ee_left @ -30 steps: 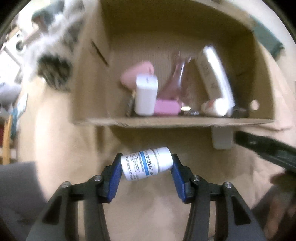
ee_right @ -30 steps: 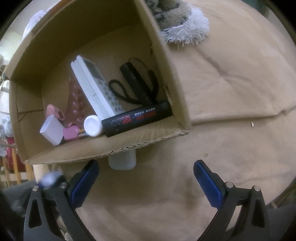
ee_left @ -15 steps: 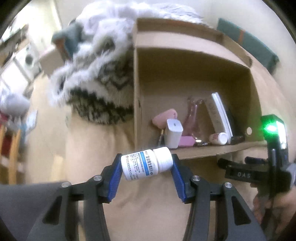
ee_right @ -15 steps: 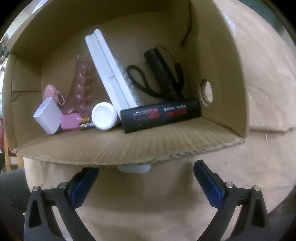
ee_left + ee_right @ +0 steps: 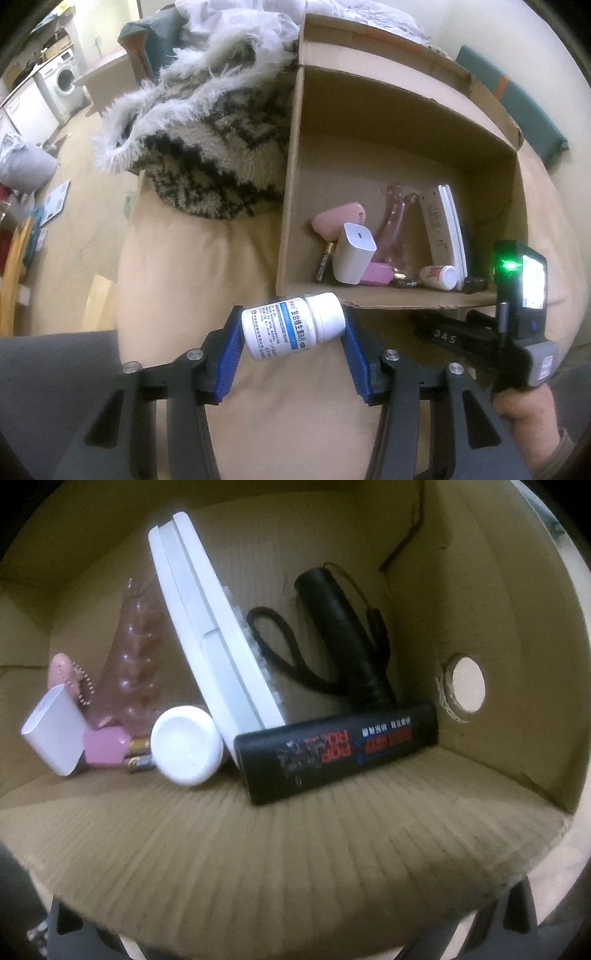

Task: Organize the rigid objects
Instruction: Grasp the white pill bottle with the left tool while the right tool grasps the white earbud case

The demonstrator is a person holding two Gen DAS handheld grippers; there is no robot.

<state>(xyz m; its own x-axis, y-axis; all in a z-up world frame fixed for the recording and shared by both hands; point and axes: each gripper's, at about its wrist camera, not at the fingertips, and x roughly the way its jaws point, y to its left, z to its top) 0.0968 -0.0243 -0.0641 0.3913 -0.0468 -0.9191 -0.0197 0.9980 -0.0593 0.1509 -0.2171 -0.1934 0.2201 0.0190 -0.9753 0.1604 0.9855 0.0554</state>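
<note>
My left gripper (image 5: pixel 293 330) is shut on a white pill bottle (image 5: pixel 293 325) with a blue label, held sideways just in front of the near left corner of an open cardboard box (image 5: pixel 399 122). The box holds a white charger cube (image 5: pixel 352 256), a pink case (image 5: pixel 338 221), a pink clear piece (image 5: pixel 136 657), a white remote (image 5: pixel 210 646), a small white-capped bottle (image 5: pixel 186 751), a black flashlight (image 5: pixel 343 627) and a black printed box (image 5: pixel 338 755). The right gripper's body (image 5: pixel 480 332) is at the box's near wall; its fingers are hidden under the wall (image 5: pixel 277 871) in its own view.
A fuzzy patterned blanket (image 5: pixel 207 147) lies left of the box on the tan cushion (image 5: pixel 184 277). A green pillow (image 5: pixel 517 99) sits behind the box at right. The box's right wall has a round hole (image 5: pixel 467 679). Floor and a washing machine (image 5: pixel 62 79) lie far left.
The right gripper has moved forward to the box, and the near wall now covers its blue pads. The left gripper has drawn back and left, still holding the pill bottle.
</note>
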